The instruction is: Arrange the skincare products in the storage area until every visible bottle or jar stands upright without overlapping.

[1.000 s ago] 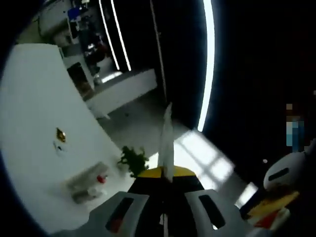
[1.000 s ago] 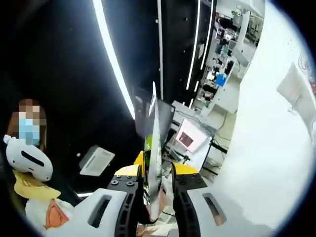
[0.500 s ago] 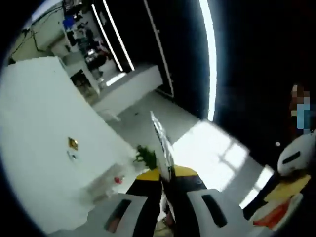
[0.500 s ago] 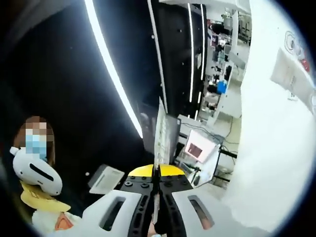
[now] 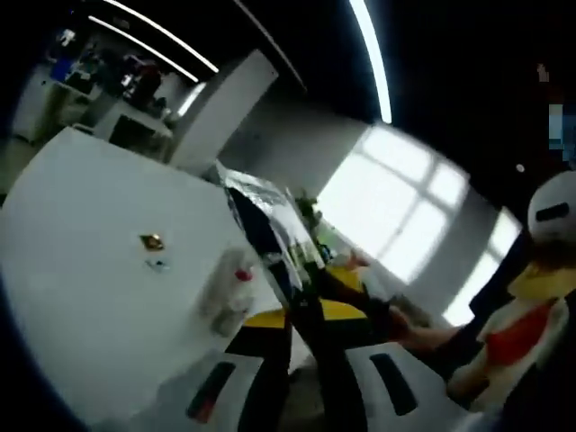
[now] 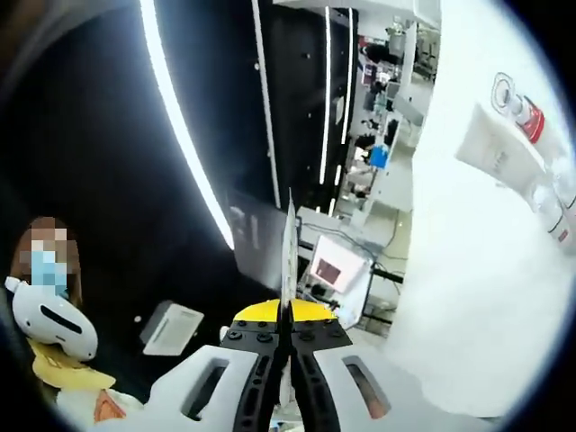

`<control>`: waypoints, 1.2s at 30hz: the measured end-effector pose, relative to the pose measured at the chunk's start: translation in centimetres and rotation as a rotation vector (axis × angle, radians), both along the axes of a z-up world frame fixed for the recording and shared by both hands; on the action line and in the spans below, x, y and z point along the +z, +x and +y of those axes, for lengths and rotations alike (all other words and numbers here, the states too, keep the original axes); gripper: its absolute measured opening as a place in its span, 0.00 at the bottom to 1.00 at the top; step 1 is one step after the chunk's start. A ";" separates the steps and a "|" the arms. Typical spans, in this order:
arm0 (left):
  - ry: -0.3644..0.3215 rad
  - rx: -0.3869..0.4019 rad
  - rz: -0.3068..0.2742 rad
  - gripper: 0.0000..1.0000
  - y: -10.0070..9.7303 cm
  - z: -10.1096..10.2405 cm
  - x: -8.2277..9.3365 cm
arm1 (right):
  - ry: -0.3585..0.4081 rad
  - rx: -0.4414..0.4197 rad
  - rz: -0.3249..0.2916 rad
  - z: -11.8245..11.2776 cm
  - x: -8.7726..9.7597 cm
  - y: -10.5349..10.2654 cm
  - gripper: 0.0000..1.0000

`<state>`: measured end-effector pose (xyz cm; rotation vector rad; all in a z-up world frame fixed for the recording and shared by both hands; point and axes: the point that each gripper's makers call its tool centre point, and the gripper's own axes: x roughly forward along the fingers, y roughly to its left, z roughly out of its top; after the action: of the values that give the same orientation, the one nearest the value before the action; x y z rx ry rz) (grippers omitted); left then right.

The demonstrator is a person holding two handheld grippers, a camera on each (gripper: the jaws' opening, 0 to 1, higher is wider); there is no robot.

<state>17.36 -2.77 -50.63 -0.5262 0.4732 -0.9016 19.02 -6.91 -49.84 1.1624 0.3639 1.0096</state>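
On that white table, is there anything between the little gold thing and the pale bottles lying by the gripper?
In the left gripper view, only bare white table lies between the gold item and the red-capped bottles.

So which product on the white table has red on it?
The small bottle beside the white tube in the right gripper view; it has a red cap, while the tube is all white.

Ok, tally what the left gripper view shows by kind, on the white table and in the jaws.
Clear storage box: 1
Red-capped bottle in it: 1 (the rest of its contents are too blurred to count)
Small gold item: 1
Small pale item: 1
Thin sheet held in the jaws: 1
Total: 5
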 end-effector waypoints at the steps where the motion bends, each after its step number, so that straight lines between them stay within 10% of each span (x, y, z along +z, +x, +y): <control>1: -0.004 0.009 0.018 0.08 0.0 0.0 -0.2 | -0.021 -0.006 0.000 0.0 -0.3 0.0 0.01; 9: -0.133 0.031 0.046 0.05 -0.1 0.0 0.3 | -0.286 -0.064 -0.155 -0.1 -0.1 0.3 0.01; 20: -0.225 0.078 0.062 0.05 0.8 0.5 0.7 | -0.216 -0.082 -0.109 0.0 -0.2 0.3 0.01; 26: -0.231 0.060 0.077 0.05 0.9 -0.1 0.5 | -0.368 -0.092 -0.298 -0.4 -0.5 0.1 0.07; 36: -0.230 0.055 0.111 0.05 1.6 -0.6 -0.7 | -0.454 -0.021 -0.364 -0.2 -1.0 -0.3 0.37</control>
<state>18.94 -3.34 -51.29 -0.7984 0.4554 -0.8816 18.75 -7.09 -50.85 0.5600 0.2692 1.0305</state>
